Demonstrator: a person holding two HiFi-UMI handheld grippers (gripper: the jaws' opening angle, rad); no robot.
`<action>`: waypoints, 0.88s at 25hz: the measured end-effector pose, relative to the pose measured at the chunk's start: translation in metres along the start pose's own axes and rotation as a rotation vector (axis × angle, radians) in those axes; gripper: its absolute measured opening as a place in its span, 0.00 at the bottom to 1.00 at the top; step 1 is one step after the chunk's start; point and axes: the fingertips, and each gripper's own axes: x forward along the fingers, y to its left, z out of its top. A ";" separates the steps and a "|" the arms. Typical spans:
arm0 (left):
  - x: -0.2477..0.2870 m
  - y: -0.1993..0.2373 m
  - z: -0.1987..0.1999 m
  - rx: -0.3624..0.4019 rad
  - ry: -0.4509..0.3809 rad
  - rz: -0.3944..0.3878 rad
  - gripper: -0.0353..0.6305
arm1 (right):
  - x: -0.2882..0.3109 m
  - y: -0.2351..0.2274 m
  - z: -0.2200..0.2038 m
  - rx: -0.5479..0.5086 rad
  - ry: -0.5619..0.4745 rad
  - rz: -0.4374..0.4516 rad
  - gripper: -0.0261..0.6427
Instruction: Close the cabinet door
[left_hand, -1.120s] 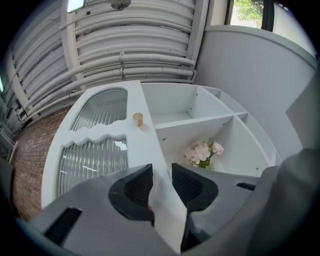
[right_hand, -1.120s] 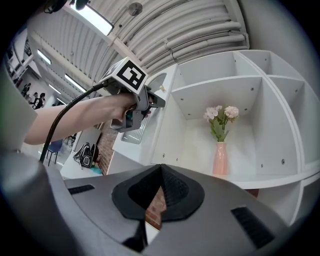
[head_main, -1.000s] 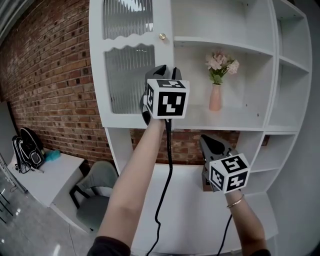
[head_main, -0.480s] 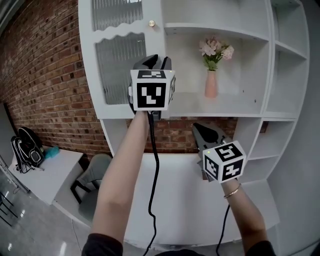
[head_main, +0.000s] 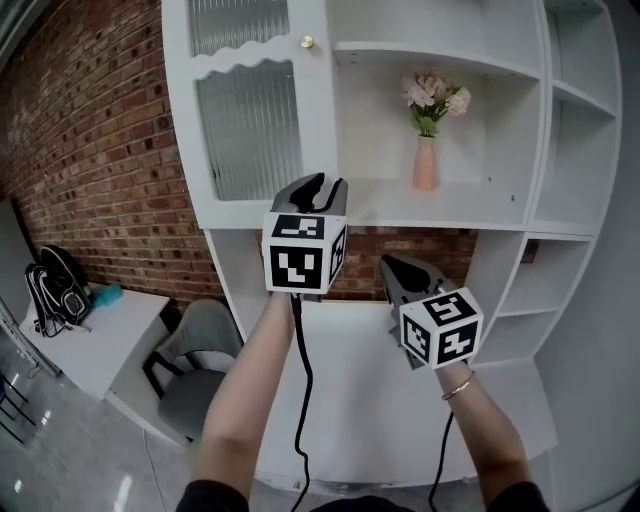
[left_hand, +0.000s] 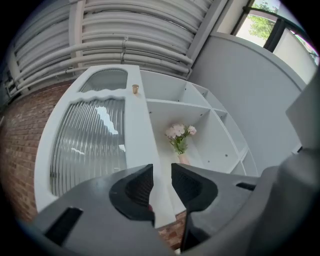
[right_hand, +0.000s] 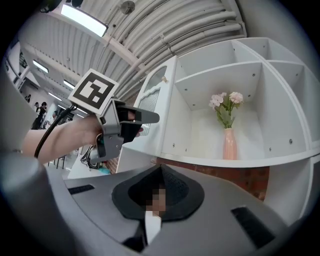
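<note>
Left gripper (head_main: 322, 186) was nearest the cabinet and pointed a little upward, jaws released with a clear gap and nothing in it. In its own view the door's right stile showed through that gap, beyond the tips and untouched. Judged: open jaws suit a push with the tips or a flat side, not a grasp, so nothing needed clamping. Right gripper (head_main: 392, 268) sat lower and to the right of the left one, roughly level, jaws clenched together with nothing seen between them. It looked parked out of the way, one hand being enough for a door. A white counter (head_main: 370, 400) lay below both grippers. Beyond and up-left of the left gripper stood the door (head_main: 255, 110), ribbed glass in a white frame, with its knob (head_main: 307, 42) high above the left tips. The door looked in line with the cabinet front, so judged shut or very nearly; whether it was fully seated could not be told. Beyond and above the right gripper, a pink vase (head_main: 425, 163) with flowers (head_main: 432, 95) stood upright on an open shelf (head_main: 480, 218), apparently clear of the door's swing. A brick wall (head_main: 90, 150) stood far off to the left of the left gripper.
</note>
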 end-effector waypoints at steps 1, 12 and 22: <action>-0.004 -0.003 -0.012 -0.021 0.012 -0.003 0.24 | 0.000 0.001 -0.004 0.006 0.004 0.003 0.04; -0.056 0.000 -0.119 -0.137 0.182 0.036 0.18 | -0.006 0.015 -0.041 0.069 0.053 0.026 0.04; -0.113 -0.016 -0.189 -0.182 0.292 0.051 0.15 | -0.014 0.036 -0.092 0.140 0.120 0.041 0.04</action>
